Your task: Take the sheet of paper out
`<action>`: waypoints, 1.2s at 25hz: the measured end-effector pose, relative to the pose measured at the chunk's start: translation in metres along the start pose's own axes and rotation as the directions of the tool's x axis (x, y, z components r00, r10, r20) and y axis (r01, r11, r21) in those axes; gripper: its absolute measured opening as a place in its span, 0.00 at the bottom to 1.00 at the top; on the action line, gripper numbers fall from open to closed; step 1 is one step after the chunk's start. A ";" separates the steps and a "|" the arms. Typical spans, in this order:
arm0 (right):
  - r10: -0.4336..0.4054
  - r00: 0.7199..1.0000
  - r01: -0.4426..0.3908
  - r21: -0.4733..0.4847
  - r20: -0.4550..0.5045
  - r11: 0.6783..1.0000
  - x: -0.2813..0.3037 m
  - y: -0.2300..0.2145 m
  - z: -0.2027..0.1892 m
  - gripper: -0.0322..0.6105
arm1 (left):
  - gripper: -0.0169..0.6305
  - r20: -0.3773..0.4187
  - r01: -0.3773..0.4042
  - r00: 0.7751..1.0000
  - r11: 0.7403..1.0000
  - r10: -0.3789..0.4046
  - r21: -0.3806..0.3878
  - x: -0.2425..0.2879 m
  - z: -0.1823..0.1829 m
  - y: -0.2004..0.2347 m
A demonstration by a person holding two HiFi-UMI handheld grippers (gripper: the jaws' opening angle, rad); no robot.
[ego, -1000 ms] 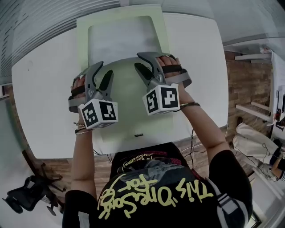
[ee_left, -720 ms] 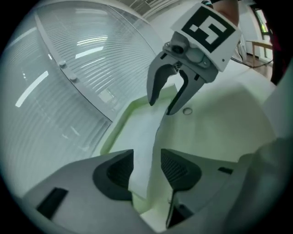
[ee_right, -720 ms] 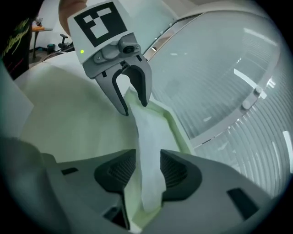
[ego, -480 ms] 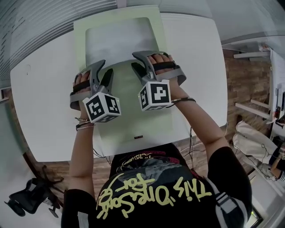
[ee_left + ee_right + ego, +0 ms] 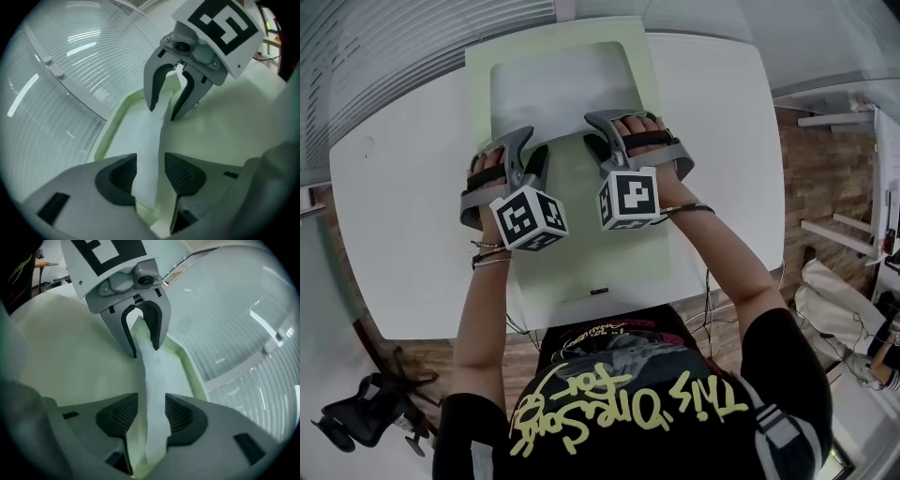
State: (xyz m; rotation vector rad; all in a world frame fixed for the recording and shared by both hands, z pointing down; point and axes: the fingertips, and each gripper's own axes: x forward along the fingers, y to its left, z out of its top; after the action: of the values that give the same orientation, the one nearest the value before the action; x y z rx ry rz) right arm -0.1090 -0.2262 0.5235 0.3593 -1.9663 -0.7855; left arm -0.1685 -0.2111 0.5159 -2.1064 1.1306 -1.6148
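A pale green folder [image 5: 642,253] lies flat on the white table, and the white sheet of paper [image 5: 558,89] shows inside its far half. Both grippers straddle the same raised edge where the sheet meets the folder's top cover. My left gripper [image 5: 530,152] points down at it with the sheet [image 5: 140,136] between its pads [image 5: 117,176], and a gap shows beside the paper. My right gripper [image 5: 600,131] faces it from the other side. Its jaws are opening, and the sheet's edge [image 5: 154,376] runs between its pads [image 5: 180,416] without being pressed. The folder's cover [image 5: 70,343] spreads to the left.
The white table [image 5: 712,112] reaches past the folder on both sides. A ribbed translucent wall panel [image 5: 61,70] stands just behind the table's far edge. The person's arms and torso fill the near side. Brown floor and a black chair base [image 5: 356,412] lie beyond the table.
Both grippers have sunk toward the folder and drawn closer together. The left one has rolled slightly, so its marker cube now shows a different tilt.
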 end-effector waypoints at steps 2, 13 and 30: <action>-0.001 1.000 0.001 0.006 -0.001 1.000 0.001 -0.001 0.000 0.31 | 0.32 -0.012 -0.001 1.000 1.000 0.001 0.022 0.001 0.000 0.002; -0.030 0.999 0.029 0.066 0.025 0.997 0.004 -0.012 0.004 0.31 | 0.31 -0.025 0.023 0.999 0.999 -0.023 0.023 0.010 0.005 0.005; -0.040 0.999 0.040 0.022 0.005 0.999 0.013 -0.021 0.003 0.22 | 0.13 -0.044 -0.007 0.999 0.999 0.009 0.038 0.017 0.007 0.018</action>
State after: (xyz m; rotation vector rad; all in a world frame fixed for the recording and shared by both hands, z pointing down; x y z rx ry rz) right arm -0.1193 -0.2483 0.5175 0.4105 -1.9791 -0.7917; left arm -0.1682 -0.2371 0.5141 -2.0499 1.1119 -1.6738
